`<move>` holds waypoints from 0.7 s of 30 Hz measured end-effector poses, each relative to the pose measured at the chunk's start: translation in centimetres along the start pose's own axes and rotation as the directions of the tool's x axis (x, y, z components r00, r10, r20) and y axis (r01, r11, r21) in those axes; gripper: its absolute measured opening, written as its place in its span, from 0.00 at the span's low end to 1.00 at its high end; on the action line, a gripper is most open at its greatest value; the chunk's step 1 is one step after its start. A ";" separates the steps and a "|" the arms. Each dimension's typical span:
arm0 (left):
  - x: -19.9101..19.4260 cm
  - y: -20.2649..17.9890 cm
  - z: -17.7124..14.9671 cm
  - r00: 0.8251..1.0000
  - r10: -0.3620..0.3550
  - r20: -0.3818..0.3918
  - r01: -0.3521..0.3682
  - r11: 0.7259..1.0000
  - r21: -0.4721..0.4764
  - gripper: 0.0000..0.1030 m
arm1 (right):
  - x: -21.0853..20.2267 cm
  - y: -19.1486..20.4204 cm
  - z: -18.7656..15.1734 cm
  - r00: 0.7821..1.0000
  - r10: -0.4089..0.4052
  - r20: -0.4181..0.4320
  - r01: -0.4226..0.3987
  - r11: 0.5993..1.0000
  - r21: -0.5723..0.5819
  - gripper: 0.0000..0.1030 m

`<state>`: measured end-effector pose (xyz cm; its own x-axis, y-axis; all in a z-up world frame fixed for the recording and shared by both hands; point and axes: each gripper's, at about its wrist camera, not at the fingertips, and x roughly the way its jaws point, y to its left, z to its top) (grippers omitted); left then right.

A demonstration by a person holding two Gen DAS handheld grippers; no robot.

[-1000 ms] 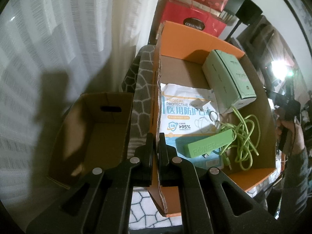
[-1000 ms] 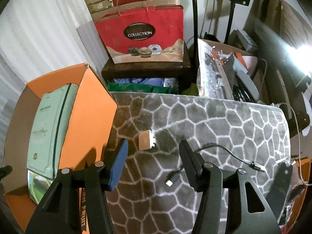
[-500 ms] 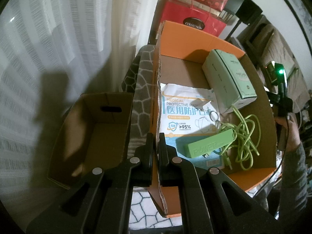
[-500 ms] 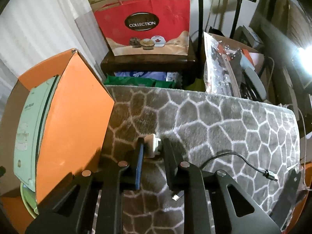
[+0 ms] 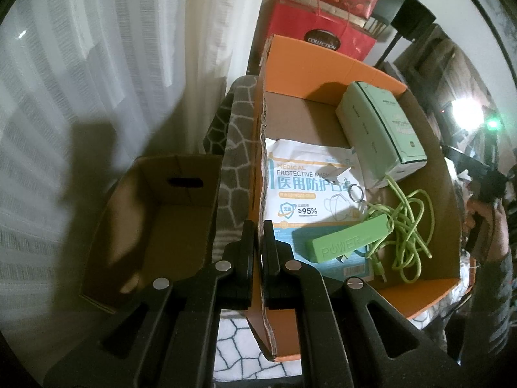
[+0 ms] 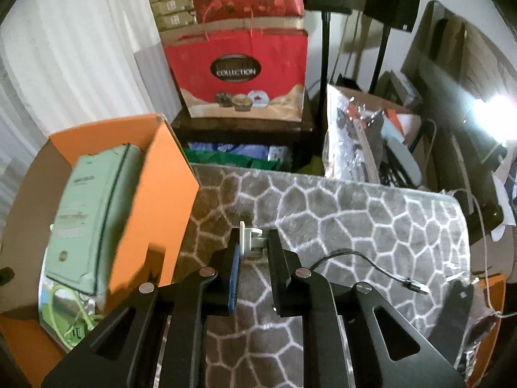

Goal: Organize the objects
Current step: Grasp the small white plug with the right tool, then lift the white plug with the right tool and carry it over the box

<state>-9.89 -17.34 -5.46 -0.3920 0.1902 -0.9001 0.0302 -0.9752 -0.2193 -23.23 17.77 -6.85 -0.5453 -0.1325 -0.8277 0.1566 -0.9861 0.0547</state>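
Note:
My left gripper (image 5: 258, 236) is shut on the left wall of the orange box (image 5: 323, 58); the cardboard edge runs between its fingers. Inside the box lie a medical mask packet (image 5: 300, 187), a green power bank (image 5: 345, 242), a tangled green cable (image 5: 410, 226), a key ring (image 5: 357, 190) and a mint-green box (image 5: 378, 135). My right gripper (image 6: 253, 242) is shut on a small white plug adapter (image 6: 247, 237), held just above the grey patterned blanket (image 6: 339, 213). The orange box (image 6: 152, 200) stands close to its left.
A black cable (image 6: 365, 258) lies on the blanket to the right. An open brown cardboard box (image 5: 161, 220) stands left of the orange one, by a white curtain. A red gift bag (image 6: 242, 74) and cluttered boxes stand behind the blanket. A person's hand (image 5: 484, 213) shows at the right.
The right gripper's jaws closed from wide apart onto the white adapter and raised it off the blanket. The left gripper kept its hold on the box wall.

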 end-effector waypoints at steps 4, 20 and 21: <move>0.0 0.1 0.1 1.000 0.001 0.001 -0.001 1.000 0.002 0.04 | -2.3 0.2 -0.1 0.999 -0.012 0.051 0.013 1.000 -0.007 0.14; -0.1 0.3 0.3 1.000 0.011 0.003 -0.011 1.000 0.011 0.04 | -10.4 4.3 -1.3 0.985 0.057 0.161 -0.044 0.996 -0.081 0.14; -0.1 0.5 0.5 1.000 0.010 0.002 -0.010 1.000 0.010 0.04 | -10.6 4.5 -1.4 0.985 0.063 0.162 -0.049 0.995 -0.085 0.14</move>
<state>-10.27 -17.86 -5.32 -0.3933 0.1801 -0.9016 0.0252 -0.9782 -0.2063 -15.61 14.86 1.40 -0.6603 -0.2085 -0.7215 0.2524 -0.9664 0.0482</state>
